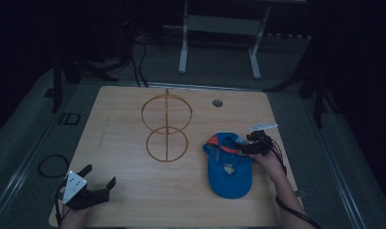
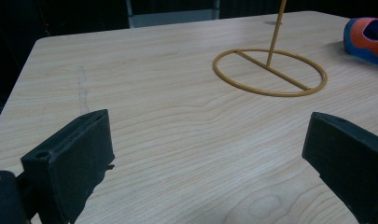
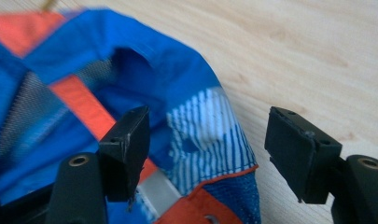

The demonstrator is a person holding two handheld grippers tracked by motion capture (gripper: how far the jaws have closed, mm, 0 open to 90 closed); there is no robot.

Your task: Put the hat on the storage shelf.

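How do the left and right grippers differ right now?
The right gripper is at the blue cap, with the cap's back edge between its jaws but the pads not pressing on it; the left gripper has bare table between its jaws. The right gripper sits at the table's right side, the left at the near left corner. The left's jaws stand wider apart. Both are open.

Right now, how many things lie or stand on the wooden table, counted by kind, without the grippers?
Blue fabric cap with orange trim: 1
Yellow wire stand of two rings on a post: 1
Total: 2
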